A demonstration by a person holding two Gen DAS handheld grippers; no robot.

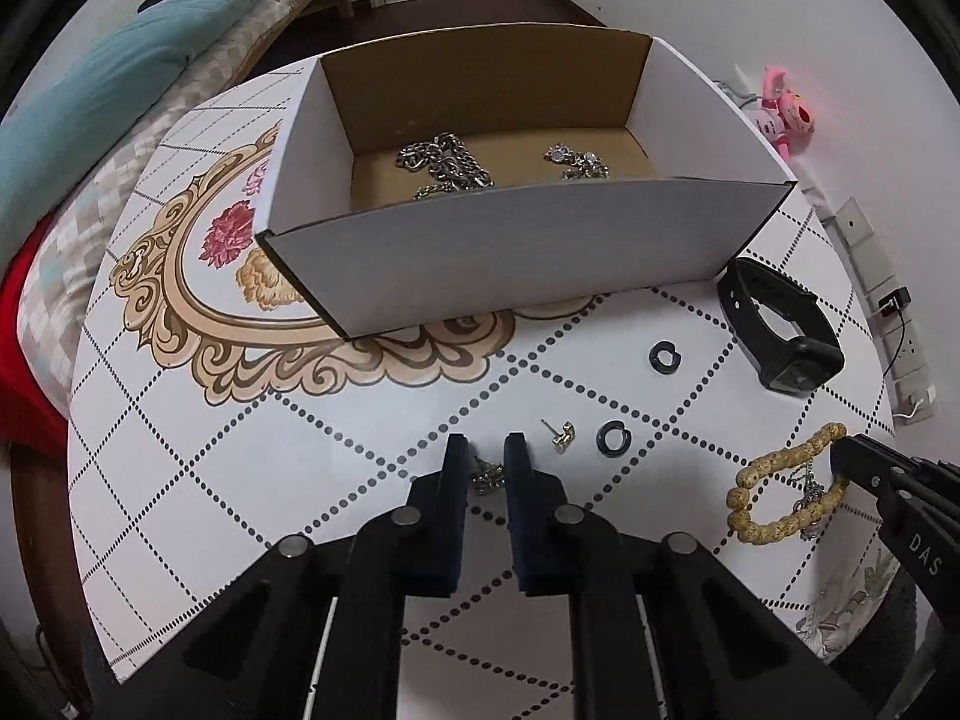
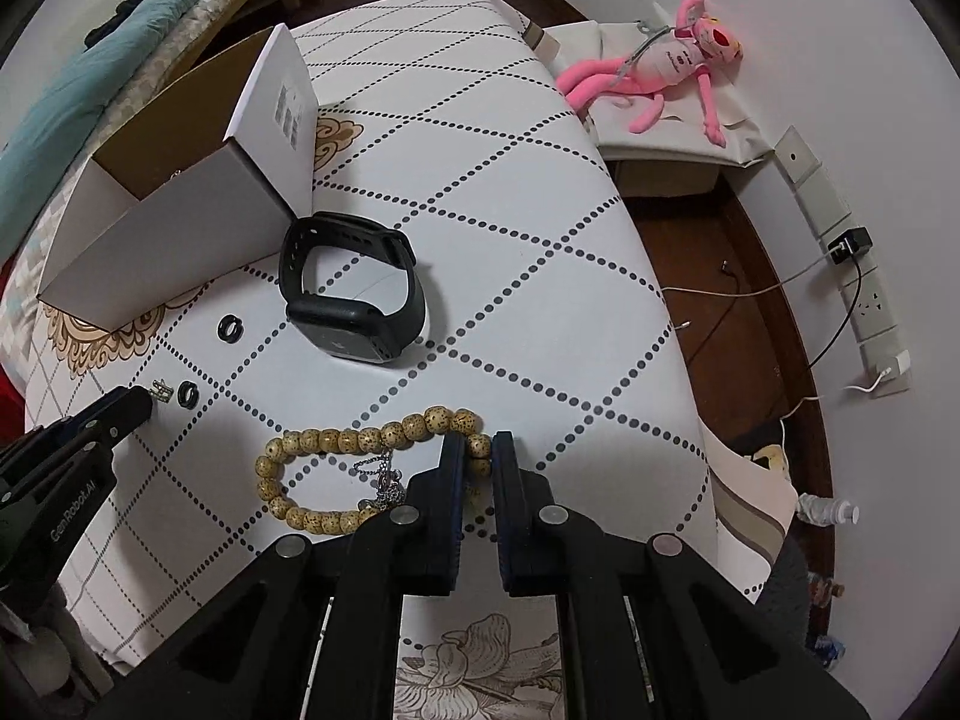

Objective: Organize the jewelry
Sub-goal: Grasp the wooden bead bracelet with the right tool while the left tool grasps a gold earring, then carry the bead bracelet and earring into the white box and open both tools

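On the right gripper (image 1: 840,456), as the left wrist camera sees it, the white letters "DAS" stand on its black body; the rest of the word is cut off at the picture edge. On the left gripper (image 2: 141,405), seen from the right wrist camera, the body carries the white text "GenRobot.AI". The white box (image 2: 270,138) has a small grey printed block on its side wall, too small to read. The pink plush toy (image 2: 672,69) has some dark print on its white shirt, also not readable.
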